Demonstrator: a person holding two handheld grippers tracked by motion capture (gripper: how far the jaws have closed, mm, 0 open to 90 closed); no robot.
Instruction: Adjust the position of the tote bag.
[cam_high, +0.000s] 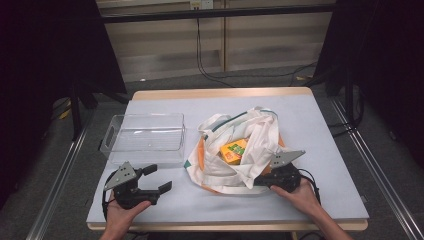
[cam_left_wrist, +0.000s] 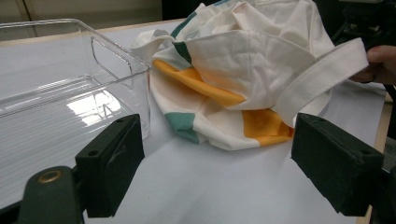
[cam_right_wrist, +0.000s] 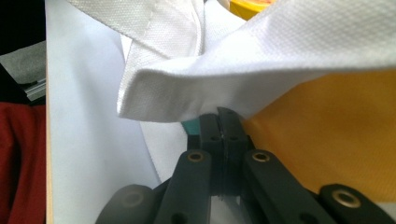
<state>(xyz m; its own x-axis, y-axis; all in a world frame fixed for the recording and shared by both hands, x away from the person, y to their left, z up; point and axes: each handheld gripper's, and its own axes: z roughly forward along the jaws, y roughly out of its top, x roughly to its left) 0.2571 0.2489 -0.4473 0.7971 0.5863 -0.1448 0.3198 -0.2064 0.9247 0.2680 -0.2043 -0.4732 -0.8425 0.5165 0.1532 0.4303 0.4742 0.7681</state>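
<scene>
A cloth bag (cam_high: 245, 150) lies crumpled in the middle of the tabletop (cam_high: 320, 130), cream with orange and green patches, its mouth gaping upward. Inside it sits a yellow box (cam_high: 234, 151). Just left of the bag, close to touching, stands a clear bin (cam_high: 145, 137).

The right gripper (cam_high: 260, 182) is at the bag's near right edge, held in the person's right hand (cam_high: 300, 196). Its fingers (cam_right_wrist: 211, 133) are pressed together with a fold of the bag's cream cloth (cam_right_wrist: 261, 70) pinched at their tips; in the right gripper view the cloth drapes over the tips and the orange patch (cam_right_wrist: 336, 140) lies right beside them.

The left gripper (cam_high: 160, 179) hovers near the front left of the tabletop, in front of the bin and a little apart from the bag. Its fingers (cam_left_wrist: 114, 163) are spread wide with nothing between them. In the left gripper view the bag (cam_left_wrist: 243, 79) lies ahead, beyond the tips, with a strap (cam_left_wrist: 327, 70) stretched toward the right hand.
</scene>
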